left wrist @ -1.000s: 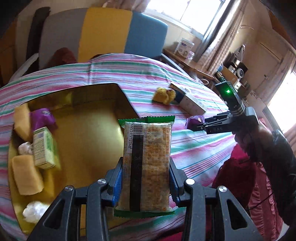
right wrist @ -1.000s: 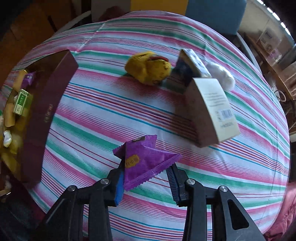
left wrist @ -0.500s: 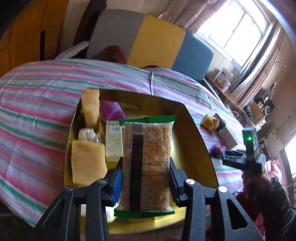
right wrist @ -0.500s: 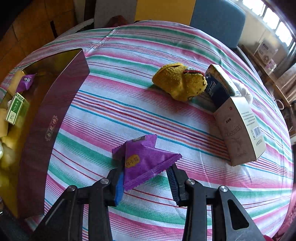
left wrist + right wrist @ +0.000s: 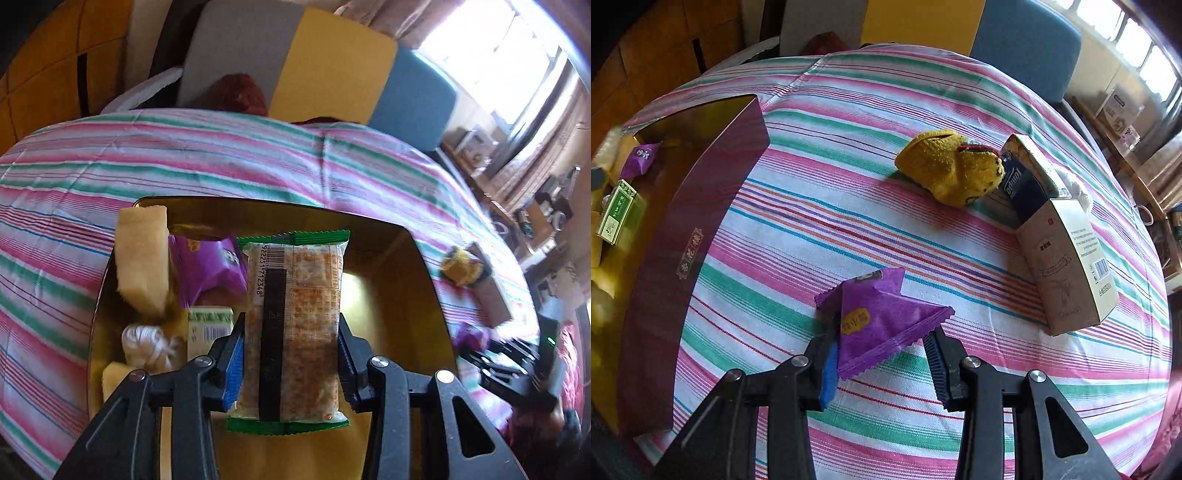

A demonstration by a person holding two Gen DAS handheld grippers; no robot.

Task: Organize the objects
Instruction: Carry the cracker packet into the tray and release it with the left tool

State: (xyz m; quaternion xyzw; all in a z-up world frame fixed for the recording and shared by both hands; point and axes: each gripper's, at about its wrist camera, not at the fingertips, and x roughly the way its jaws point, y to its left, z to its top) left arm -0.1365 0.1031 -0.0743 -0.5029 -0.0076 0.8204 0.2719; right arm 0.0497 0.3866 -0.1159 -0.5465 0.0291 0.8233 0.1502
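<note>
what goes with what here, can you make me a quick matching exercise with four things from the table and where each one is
Things:
1. cracker pack
2. purple packet
3. yellow plush toy
4. small green box

Places:
A. lying inside the big box
B. on the striped cloth, leaning against the blue tissue pack
C. clamped in the left claw above the big box
D. between the fingers of the right claw, over the striped cloth

Pairs: 1-C, 2-D, 3-B, 4-A
</note>
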